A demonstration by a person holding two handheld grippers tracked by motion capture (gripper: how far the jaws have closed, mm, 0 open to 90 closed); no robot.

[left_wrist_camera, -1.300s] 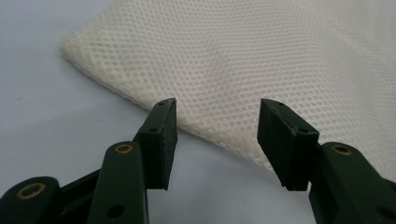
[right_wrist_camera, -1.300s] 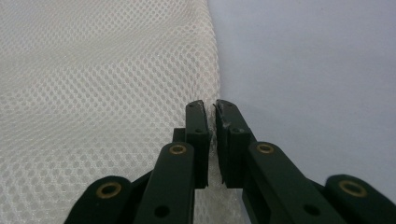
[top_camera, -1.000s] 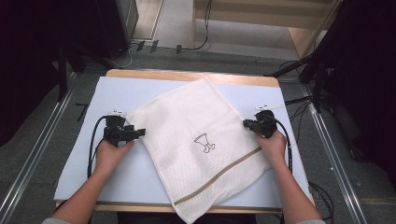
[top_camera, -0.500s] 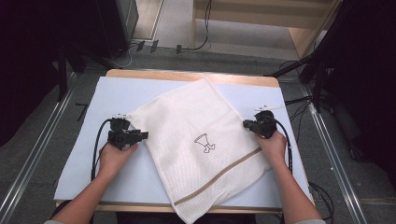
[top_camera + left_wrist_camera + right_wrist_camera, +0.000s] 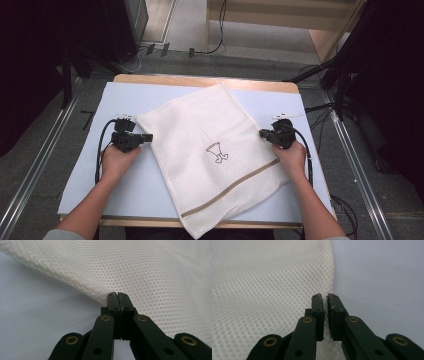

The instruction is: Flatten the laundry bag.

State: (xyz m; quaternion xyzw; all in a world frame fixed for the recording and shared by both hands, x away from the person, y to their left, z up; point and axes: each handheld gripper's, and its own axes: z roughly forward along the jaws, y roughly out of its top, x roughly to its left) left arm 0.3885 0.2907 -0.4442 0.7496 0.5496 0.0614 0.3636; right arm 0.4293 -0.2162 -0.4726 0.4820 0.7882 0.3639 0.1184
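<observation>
Pale blue table mat (image 5: 125, 200) under skewed mesh towel (image 5: 210, 150); my left gripper (image 5: 145, 138) has just been closing, now pinching one edge, right gripper (image 5: 263, 133) clamps the opposite, ready to straighten it.

Dim lab bay, grey floor, one work table in the middle.
Table (image 5: 125, 200) has a pale blue-grey top with a light wood edge showing at the far and near sides. Metal floor rails (image 5: 30, 185) run along both sides of it. Black cables (image 5: 210, 47) trail over the floor behind the table and to its right. Light wood furniture (image 5: 325, 35) stands at the back right, dark cabinets (image 5: 120, 25) at the back left. Both side margins are in deep shadow.
</observation>
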